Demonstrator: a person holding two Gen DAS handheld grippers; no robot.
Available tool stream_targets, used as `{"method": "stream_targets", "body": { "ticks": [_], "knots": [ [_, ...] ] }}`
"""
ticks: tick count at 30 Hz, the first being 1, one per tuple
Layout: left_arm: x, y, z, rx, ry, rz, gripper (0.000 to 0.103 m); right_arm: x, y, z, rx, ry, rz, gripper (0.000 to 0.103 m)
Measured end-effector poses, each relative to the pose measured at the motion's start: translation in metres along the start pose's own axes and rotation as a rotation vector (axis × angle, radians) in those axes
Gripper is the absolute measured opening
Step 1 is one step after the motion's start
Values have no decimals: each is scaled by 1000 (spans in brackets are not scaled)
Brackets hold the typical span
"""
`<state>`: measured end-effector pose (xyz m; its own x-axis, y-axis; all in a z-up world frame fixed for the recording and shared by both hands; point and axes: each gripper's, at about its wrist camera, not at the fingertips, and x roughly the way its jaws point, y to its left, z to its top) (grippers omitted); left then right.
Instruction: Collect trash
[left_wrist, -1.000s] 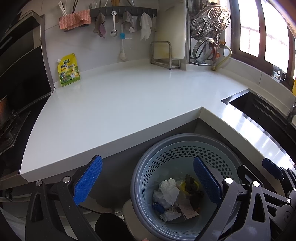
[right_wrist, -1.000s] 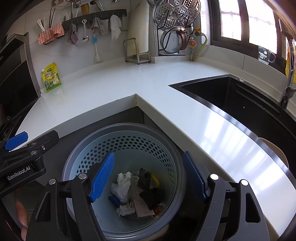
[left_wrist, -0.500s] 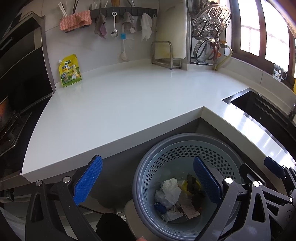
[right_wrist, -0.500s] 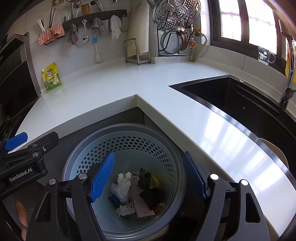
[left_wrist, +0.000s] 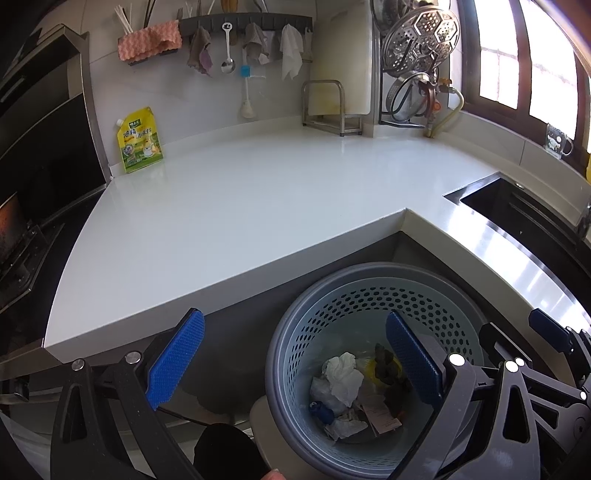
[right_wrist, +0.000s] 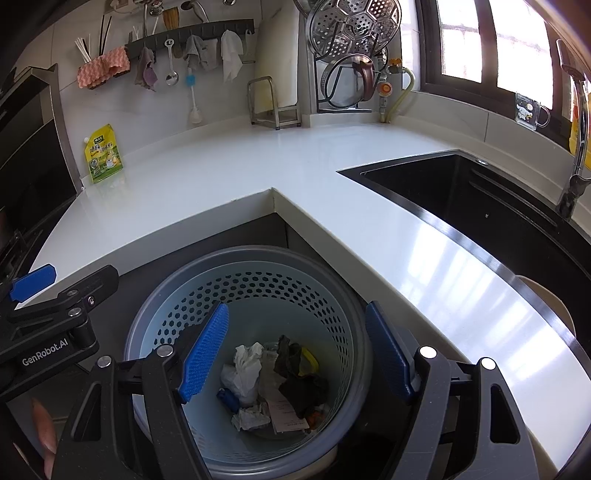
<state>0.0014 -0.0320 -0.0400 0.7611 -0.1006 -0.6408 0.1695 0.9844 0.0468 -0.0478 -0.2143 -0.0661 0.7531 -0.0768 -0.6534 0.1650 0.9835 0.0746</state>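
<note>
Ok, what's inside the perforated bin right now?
Inside the bin: crumpled white tissues, a dark wad, a yellow scrap, a printed receipt and something blue. Whatever lies beneath that pile is covered.

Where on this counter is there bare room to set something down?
Bare: the white counter from the yellow pouch to the sink, and the strip before the sink. Crowded: the back corner by the metal rack; bin holds trash.

Bare countertop (left_wrist: 258, 206); bin (right_wrist: 332, 291) mouth seemingly unobstructed
</note>
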Motion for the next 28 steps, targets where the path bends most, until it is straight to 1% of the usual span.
{"method": "stream_targets", "body": {
  "ticks": [12,28],
  "knots": [
    [5,8,-1,-26,35,-8,97,-1,1,0,-6,-3,-1,73],
    [3,5,-2,-9,25,-3,97,-1,2,0,-6,-4,-1,73]
  ]
}}
